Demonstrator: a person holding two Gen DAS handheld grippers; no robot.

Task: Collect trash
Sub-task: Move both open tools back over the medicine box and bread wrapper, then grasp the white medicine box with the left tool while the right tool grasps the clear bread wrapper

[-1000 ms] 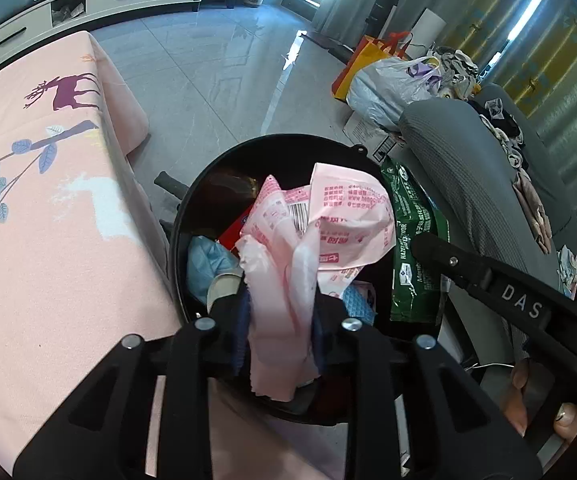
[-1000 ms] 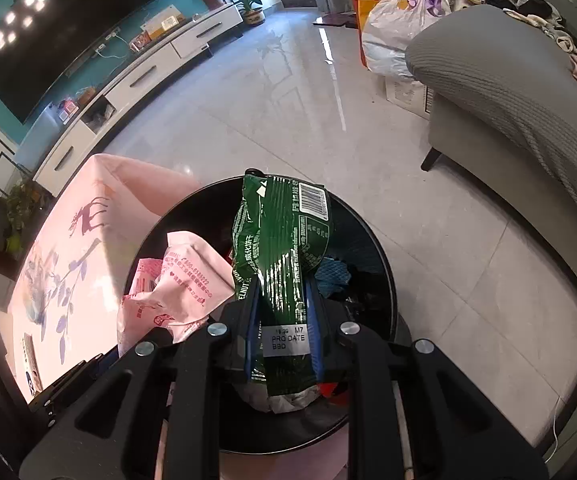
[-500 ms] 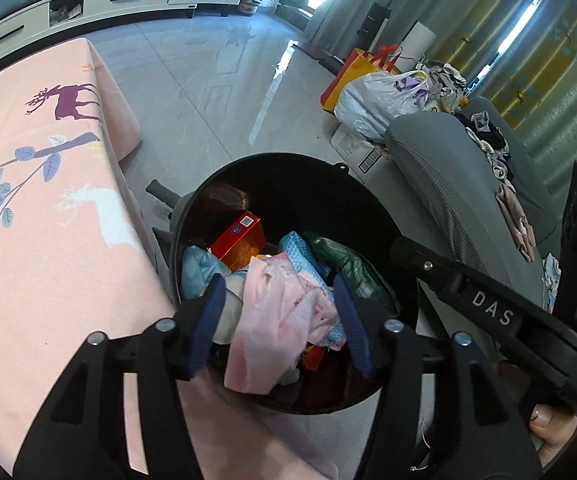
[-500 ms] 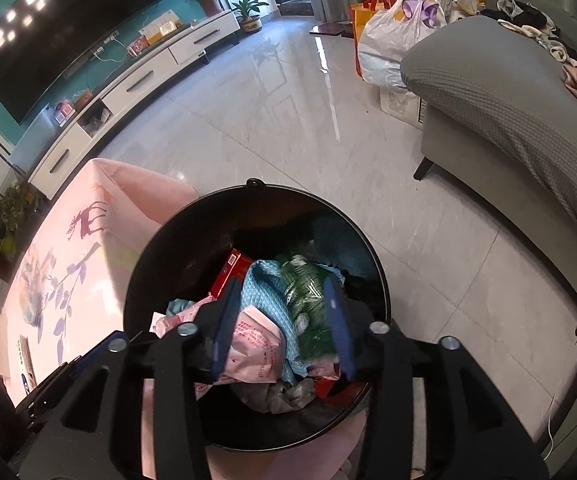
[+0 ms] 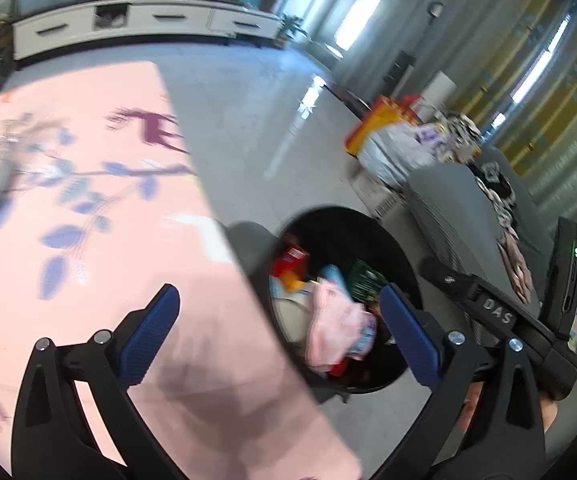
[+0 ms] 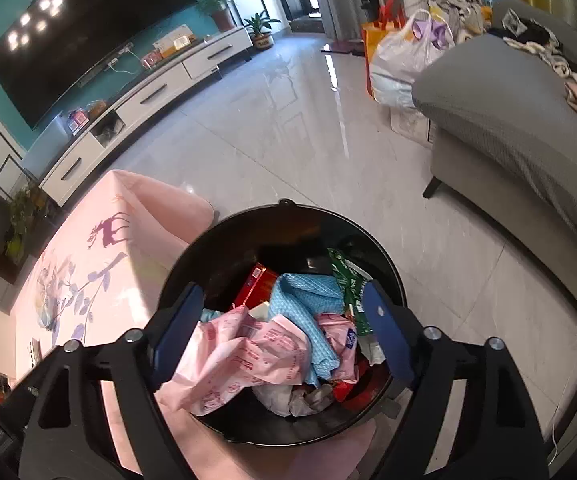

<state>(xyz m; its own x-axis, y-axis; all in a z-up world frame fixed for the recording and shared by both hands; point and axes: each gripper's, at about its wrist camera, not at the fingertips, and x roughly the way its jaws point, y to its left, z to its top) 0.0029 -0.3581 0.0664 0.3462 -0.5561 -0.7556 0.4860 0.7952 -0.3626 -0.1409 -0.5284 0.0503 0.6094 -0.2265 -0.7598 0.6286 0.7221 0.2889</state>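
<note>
Black bin [image 6: 388, 276] at lower centre, pink wrapper [image 6: 244, 356] and green packet [image 6: 348, 284] inside, below empty right claw [image 6: 284, 332], left claw [image 5: 276, 336] empty, both jaws opening wide.

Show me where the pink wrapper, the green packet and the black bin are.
pink wrapper [image 6: 244, 356], right wrist view, on its crumpled printed face.
green packet [image 6: 346, 280], right wrist view, on its upper part.
black bin [image 6: 288, 210], right wrist view, on its far rim.

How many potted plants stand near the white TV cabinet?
2: one potted plant on the white TV cabinet end, another potted plant on the floor beside it. Others may be hidden.
</note>
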